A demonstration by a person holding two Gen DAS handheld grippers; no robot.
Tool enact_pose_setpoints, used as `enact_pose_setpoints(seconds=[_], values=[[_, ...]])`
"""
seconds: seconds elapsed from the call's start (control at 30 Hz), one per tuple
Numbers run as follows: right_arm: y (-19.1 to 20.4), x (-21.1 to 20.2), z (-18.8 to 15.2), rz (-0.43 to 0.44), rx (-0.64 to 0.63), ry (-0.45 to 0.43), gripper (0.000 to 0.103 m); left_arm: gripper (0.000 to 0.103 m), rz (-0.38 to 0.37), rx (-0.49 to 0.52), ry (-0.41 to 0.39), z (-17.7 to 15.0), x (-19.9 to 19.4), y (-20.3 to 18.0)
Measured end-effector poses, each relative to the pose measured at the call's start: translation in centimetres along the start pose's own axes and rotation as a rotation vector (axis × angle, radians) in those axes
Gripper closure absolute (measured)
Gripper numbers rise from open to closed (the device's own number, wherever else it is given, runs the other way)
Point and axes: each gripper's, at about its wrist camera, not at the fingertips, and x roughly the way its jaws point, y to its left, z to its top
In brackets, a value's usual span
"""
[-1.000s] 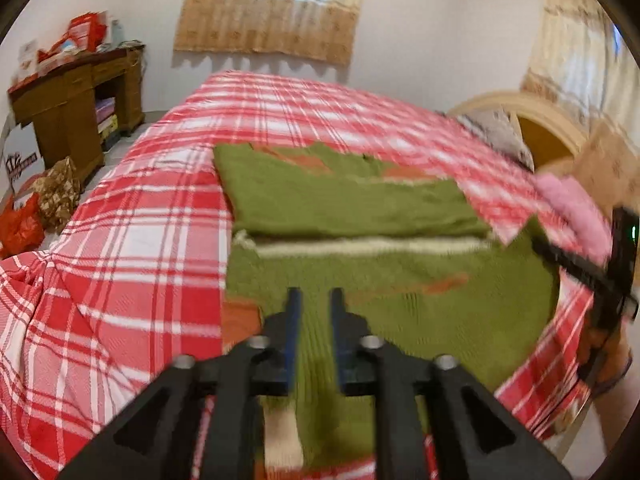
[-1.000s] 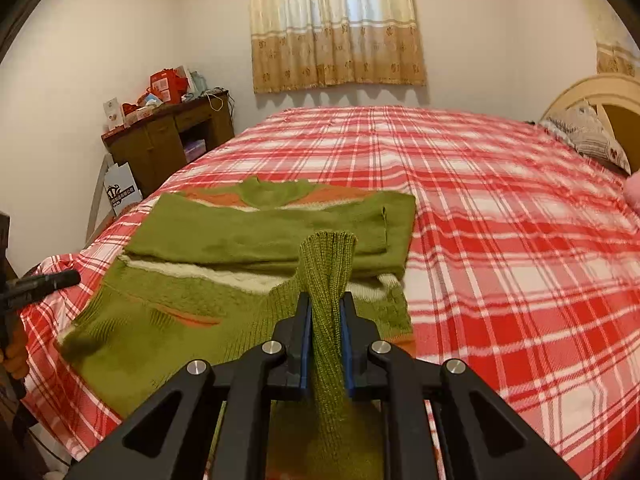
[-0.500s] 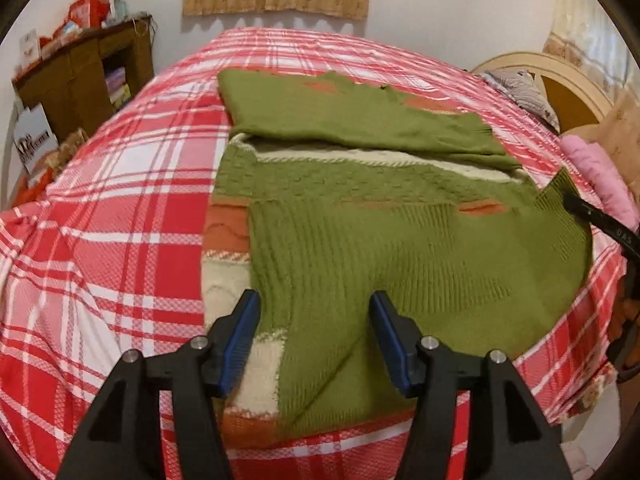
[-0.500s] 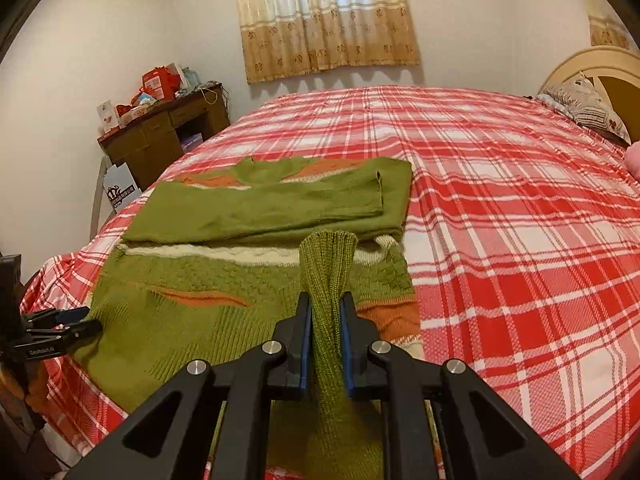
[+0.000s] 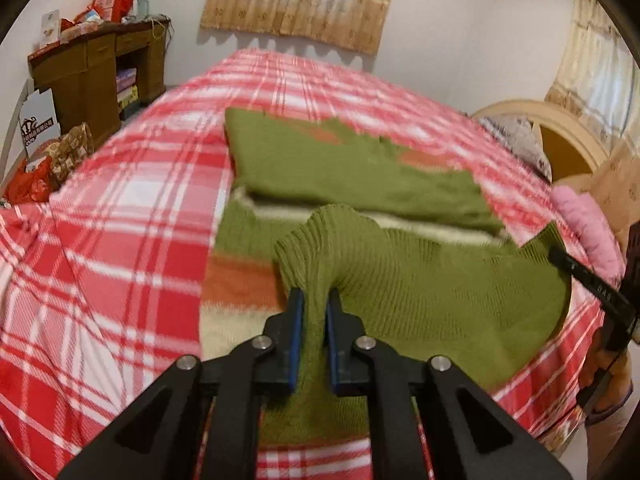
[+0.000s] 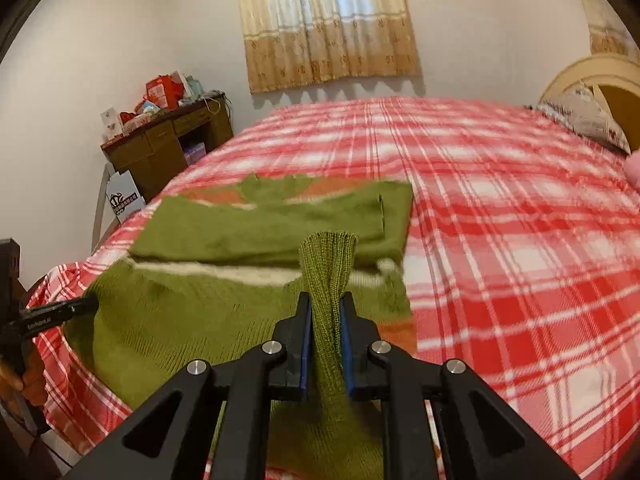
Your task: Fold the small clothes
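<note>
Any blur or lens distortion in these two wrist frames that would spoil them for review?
Left wrist: fisheye bends the bedspread; the sweater's far folded edge smears, fingers sharp. Right wrist: same bowed plaid and dark corner vignette, sweater edges blurred, curtain backlit but not blown out.

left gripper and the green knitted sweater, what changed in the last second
The left gripper opened over the ribbed hem of the green knitted sweater, then closed on it, bunching a fold between its pads. The right gripper kept its pinch on the hem; the folded top half stayed put.
</note>
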Motion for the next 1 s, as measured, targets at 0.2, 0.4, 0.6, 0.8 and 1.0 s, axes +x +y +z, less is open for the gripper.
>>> enact_pose_setpoints(seconds=[0.2,0.4,0.6,0.8,1.0], values=[[-0.4,0.3,3.0,-0.016,0.015,-0.053,0.091,0.092,0.018,-0.022,-0.082,3.7,-0.2,0.1],[0.0,2.2,5.8,-0.041,-0.014,-0.074,0.091,0.092,0.053,-0.021,-0.126,6.7,1.4,-0.2],[0.1,5.7,9.3,-0.062,-0.051,-0.079,0.091,0.092,0.056,-0.074,-0.149,10.1,3.3,0.6],[0.2,10.8,13.2,-0.083,-0.075,-0.082,0.091,0.092,0.12,-0.076,-0.2,13.4,5.5,0.6],[-0.4,17.9,14.9,-0.181,-0.116,-0.075,0.091,0.091,0.315,-0.047,-0.232,15.3,10.3,0.6]])
